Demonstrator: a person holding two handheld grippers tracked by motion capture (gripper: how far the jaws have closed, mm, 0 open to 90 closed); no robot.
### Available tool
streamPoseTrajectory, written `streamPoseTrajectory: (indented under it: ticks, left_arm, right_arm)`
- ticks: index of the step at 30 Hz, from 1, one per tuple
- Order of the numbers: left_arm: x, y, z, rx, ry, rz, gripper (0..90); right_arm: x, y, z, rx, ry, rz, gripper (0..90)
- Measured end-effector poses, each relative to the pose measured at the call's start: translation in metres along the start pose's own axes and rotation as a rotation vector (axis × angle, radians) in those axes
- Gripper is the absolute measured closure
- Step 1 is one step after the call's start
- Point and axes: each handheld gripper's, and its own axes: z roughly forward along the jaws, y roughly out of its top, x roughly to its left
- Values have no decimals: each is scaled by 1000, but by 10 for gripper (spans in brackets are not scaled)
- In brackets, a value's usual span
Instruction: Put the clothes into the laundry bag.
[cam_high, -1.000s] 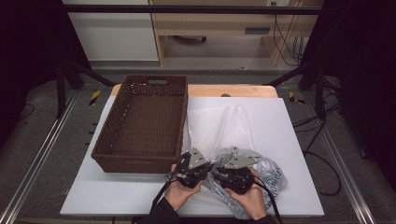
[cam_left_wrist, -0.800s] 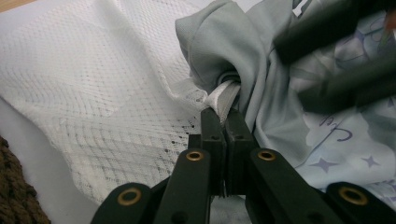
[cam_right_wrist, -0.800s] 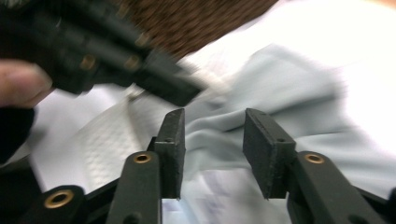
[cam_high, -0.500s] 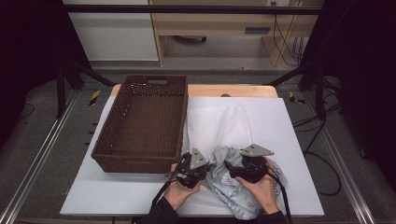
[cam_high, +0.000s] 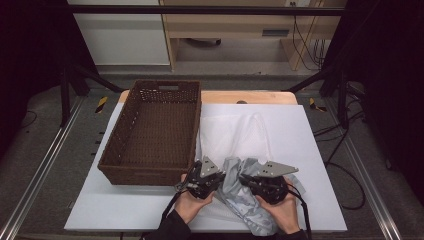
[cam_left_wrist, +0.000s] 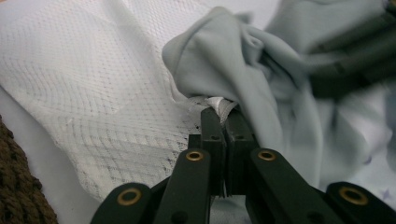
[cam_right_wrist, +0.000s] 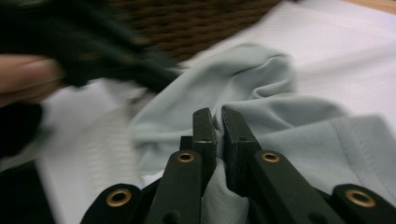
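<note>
- A white mesh bag (cam_high: 235, 132) was spread flat over the white board (cam_high: 310, 150) in the middle of the high view, to the right of the brown wicker basket (cam_high: 152, 132), which stood empty at centre left.
- The near edge of the bag was pinched by the left gripper (cam_high: 204, 181) at lower centre; in the left gripper view the jaws were seen pressed together on a bunched hem of mesh (cam_left_wrist: 215, 103).
- A pale grey garment (cam_high: 245, 200) lay crumpled at the lower middle of the high view, between and below the two grippers, partly over the mouth end of the bag.
- The right gripper (cam_high: 248, 181) was clamped on a fold of that garment; its jaws had just been closing, and in the right gripper view (cam_right_wrist: 214, 122) grey cloth was caught between them.
- The work was judged to be at an early stage: the bag's edge and the garment were both gripped, yet most of the garment was apparently outside the mesh.
- Feeding the garment into the bag appeared to remain, and perhaps placing the bag in the basket.
</note>
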Motion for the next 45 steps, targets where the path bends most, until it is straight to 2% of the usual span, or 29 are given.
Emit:
streamPoseTrajectory:
  ticks: [2,4,5,6,8,9,10,12,14,16,18,19,20,21,25,29,30,31,33,35,37,38,39,40,41,44,45]
  left_arm:
    - [0,2,-2,-11,-3,-3,885]
    - [-1,5,-6,-31,-11,-10,885]
    - [-1,6,-8,-38,-16,-10,885]
    - [-3,8,-10,-52,-21,-1,886]
    - [-7,11,-14,-66,-17,15,886]
    - [-8,11,-15,-66,-16,21,886]
    - [-10,12,-15,-70,-16,25,886]
    - [-12,11,-13,-63,-16,34,886]
    - [-11,8,-9,-47,-19,29,886]
    - [-9,5,-5,-32,-19,22,885]
    - [-6,2,-3,-16,-17,16,885]
    - [-5,2,-3,-12,-11,14,885]
    - [-5,2,-3,-11,-10,14,885]
    - [-4,2,-3,-12,-7,16,884]
    - [-3,2,-5,-8,4,25,883]
    - [-3,2,-5,-4,8,33,883]
    - [-3,2,-4,-2,12,35,883]
    - [-3,2,-4,-2,13,36,882]
    - [-5,2,-4,4,18,46,881]
    - [-5,3,-3,9,18,52,880]
    - [-5,2,-2,14,17,50,880]
    - [-4,2,-2,18,18,50,881]
    - [-3,2,-1,21,19,49,881]
    - [-3,2,0,22,21,44,881]
    - [-2,2,0,23,23,42,882]
    - [-1,2,-2,19,30,29,882]
    - [0,3,-3,14,33,23,882]
  right_arm:
    - [12,1,2,22,75,-36,854]
    - [21,1,12,73,99,-71,853]
    - [23,0,17,92,95,-81,852]
    - [25,-1,24,113,79,-88,852]
    - [25,-4,38,158,19,-69,851]
    - [24,-6,45,163,-11,-61,850]
    - [23,-7,48,162,-20,-56,850]
    - [20,-9,54,132,-81,-36,847]
    - [18,-13,59,92,-155,-40,842]
    - [15,-16,62,73,-184,-34,833]
    - [12,-15,60,69,-154,-7,785]
    - [11,-14,57,73,-133,-2,727]
    - [11,-12,52,82,-76,21,642]
    - [12,-9,47,88,-59,22,621]
    - [13,3,22,74,-68,-2,545]
    - [4,11,-6,-7,-128,12,476]
    - [0,10,-10,-27,-158,17,420]
    - [-5,9,-12,-46,-211,18,327]
    - [-13,4,-7,-38,-285,20,258]
    - [-21,-2,4,-6,-295,46,235]
    - [-25,-6,18,26,-259,65,281]
    - [-26,-8,22,32,-243,67,345]
    - [-26,-9,27,38,-211,62,467]
    - [-24,-9,29,36,-195,54,537]
    - [-21,-9,28,37,-185,31,708]
    - [-16,-6,19,9,-134,29,813]
    - [-14,-5,15,-6,-94,26,822]
